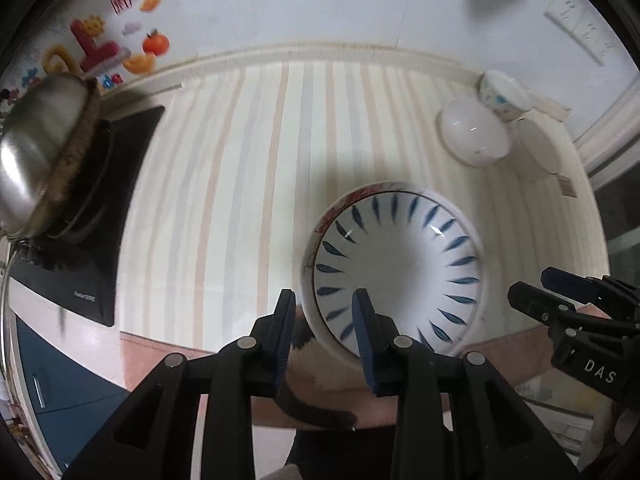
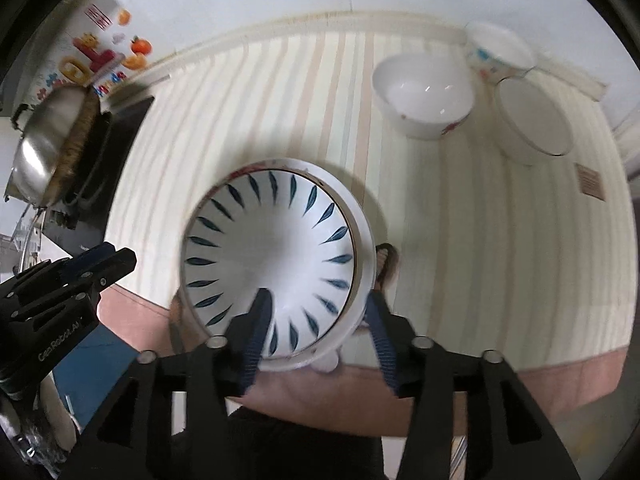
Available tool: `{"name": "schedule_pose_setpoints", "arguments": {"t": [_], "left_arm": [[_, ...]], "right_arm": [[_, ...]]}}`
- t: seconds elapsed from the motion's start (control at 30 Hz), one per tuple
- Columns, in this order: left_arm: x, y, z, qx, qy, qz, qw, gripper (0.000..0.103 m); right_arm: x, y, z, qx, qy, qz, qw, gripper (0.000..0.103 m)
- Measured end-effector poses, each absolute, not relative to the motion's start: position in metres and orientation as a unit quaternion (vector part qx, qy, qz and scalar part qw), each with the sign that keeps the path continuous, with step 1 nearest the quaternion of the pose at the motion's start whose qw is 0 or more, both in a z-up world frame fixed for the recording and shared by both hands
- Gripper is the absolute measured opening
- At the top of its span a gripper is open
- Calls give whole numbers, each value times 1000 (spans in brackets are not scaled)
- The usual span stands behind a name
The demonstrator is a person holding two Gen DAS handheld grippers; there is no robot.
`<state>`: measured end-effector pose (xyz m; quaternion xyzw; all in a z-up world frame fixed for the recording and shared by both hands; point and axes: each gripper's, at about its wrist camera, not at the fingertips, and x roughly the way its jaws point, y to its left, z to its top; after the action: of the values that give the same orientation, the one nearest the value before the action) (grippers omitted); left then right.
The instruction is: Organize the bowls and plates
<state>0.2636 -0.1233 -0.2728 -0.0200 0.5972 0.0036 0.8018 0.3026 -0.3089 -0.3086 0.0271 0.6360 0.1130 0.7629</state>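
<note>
Blue pads astride the near rim of a blue-leaf bowl nested in a floral-rimmed one

Left gripper (image 1: 323, 298) stands narrow across the wall of the blue-leaf bowl (image 1: 400, 264), but I cannot tell if its pads press; right gripper (image 2: 318, 302) is spread wide, its outer pad clear of the wall. This bowl sits inside the floral-rimmed bowl (image 1: 336, 206) over the near edge of the striped tablecloth (image 1: 240, 160). Nesting looks done; next probably means backing both tools off and reaching for the white bowl (image 2: 424, 92) at the far corner. Right tool reads "DAS", left tool apparently "GenRobot.AI"; the cooktop (image 1: 88, 240) print is illegible
</note>
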Motion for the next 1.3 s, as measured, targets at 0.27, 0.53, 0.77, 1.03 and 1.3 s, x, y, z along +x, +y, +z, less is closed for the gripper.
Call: {"name": "schedule_pose_setpoints", "arguments": {"t": [0.27,0.53,0.77,1.03,1.3], "left_arm": [[220,-123,-218,-26,564,-15,825,55],[187,-123,-189,-20,541,-26,841,79],[173,-123,-180,-26,535,-39,844,79],[202,-130,-184,-30,529,-26,848,79],[307,-167,-218,-29,533,-6,845,79]], "right_arm": [[243,-308,-234,47,582,104,805,79],[199,-304,-187,33,549,89,831,91],[174,-302,-170,39,544,95,833,92],[198,-334,-173,77,536,90,836,94],[304,-402,-218,121,542,84,828,94]]}}
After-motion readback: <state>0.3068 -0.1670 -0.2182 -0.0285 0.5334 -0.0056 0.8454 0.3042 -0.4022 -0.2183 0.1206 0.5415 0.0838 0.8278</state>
